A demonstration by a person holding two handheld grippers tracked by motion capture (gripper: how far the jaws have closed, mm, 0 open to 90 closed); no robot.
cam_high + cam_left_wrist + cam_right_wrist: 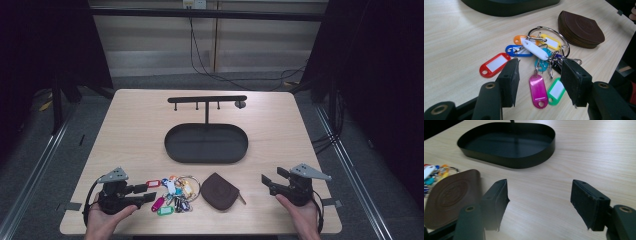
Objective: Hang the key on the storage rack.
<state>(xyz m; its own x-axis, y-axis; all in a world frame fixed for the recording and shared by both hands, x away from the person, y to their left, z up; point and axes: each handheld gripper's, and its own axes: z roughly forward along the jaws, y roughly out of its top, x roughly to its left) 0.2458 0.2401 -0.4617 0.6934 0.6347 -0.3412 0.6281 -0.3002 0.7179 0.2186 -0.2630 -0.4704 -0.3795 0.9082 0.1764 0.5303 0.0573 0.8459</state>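
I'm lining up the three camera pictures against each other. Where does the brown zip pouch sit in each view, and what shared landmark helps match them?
High view: the brown zip pouch lies near the table's front edge, just right of the key tags.
Left gripper view: upper right, beyond the key tags.
Right gripper view: lower left, beside the left jaw.
Shared landmark: the black oval tray, always beyond the pouch.
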